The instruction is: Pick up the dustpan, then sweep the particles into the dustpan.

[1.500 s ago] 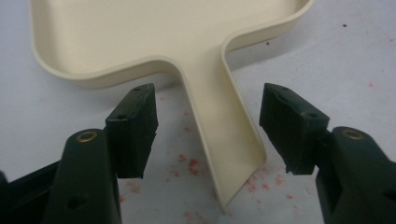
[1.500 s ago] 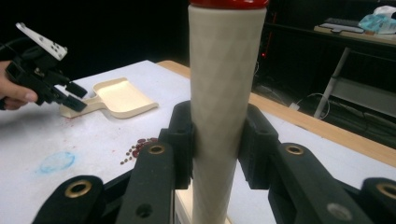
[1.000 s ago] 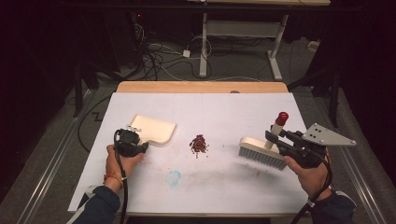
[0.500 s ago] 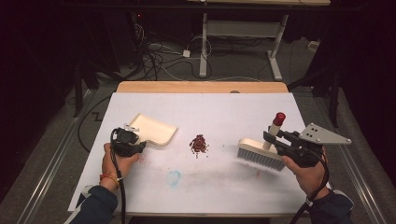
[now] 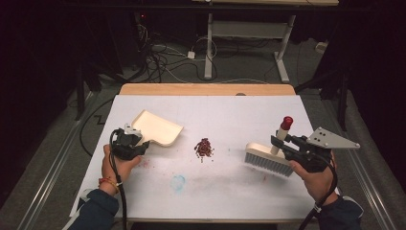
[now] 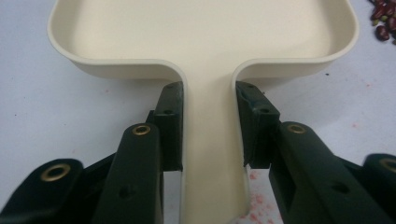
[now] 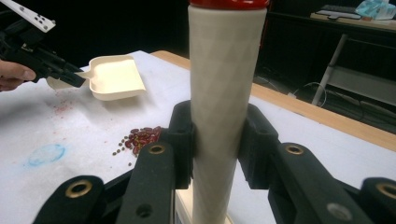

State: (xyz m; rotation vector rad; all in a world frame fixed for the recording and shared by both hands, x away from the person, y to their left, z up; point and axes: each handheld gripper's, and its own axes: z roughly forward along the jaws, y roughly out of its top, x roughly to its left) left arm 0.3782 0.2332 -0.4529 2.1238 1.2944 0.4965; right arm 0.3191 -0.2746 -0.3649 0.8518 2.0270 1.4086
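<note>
A cream dustpan [image 5: 158, 128] lies on the white table at the left. Its flat handle [image 6: 211, 140] sits between the jaws of my left gripper [image 5: 139, 145], which is shut on it. A small pile of dark red beans [image 5: 204, 147] lies mid-table, right of the pan; the beans [image 7: 142, 136] also show in the right gripper view. My right gripper [image 5: 279, 142] is shut on the upright cream handle [image 7: 225, 107] of a hand brush [image 5: 268, 160] with a red cap [image 5: 287, 121]. The brush's white bristles rest on the table right of the beans.
The table [image 5: 230, 115] has a white cover with a blue smudge [image 5: 178, 182] and faint pink stains [image 5: 143, 164] near the front. A wooden edge [image 5: 206, 89] runs along the far side. Cables and a desk frame [image 5: 244, 33] stand on the floor beyond.
The right gripper with the brush has shifted slightly right and toward the front. The left gripper and dustpan have barely moved.
</note>
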